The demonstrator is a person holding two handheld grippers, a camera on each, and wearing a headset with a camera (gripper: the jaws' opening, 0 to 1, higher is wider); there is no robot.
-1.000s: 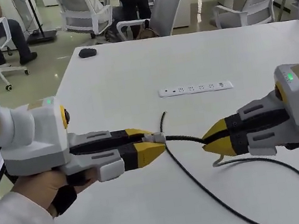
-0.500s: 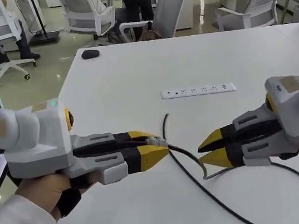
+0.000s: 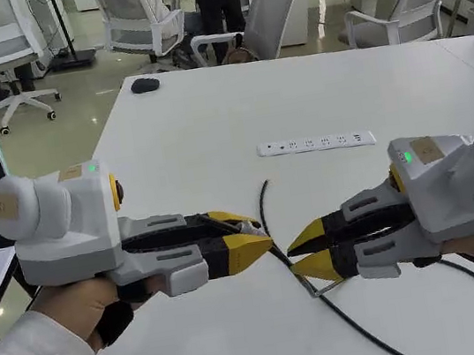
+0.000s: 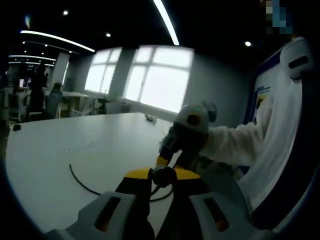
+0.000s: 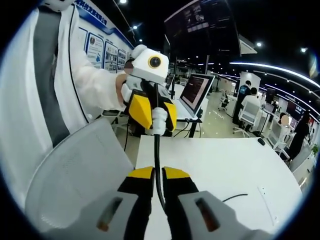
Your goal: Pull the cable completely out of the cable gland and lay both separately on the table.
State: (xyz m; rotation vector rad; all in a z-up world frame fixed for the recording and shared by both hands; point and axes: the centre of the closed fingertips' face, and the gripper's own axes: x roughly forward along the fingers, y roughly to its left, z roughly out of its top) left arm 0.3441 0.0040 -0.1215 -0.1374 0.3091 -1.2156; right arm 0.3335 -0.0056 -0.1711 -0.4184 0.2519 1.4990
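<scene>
Left gripper point(image 3: 261, 233): clamped on the cable gland point(image 5: 159, 119), held above the near part of the table point(image 3: 210, 119).

Right gripper point(image 3: 294, 255): faces it tip to tip, jaws narrowly parted astride the cable point(image 3: 352, 321) just beside the gland, apparently not pinching.

Cable: threaded through the gland, slack trailing toward the table's near right corner.

Step judged: taking a grip for the pull.

Next move: close on the cable, draw straight away from the gland, left hand steady.
</scene>
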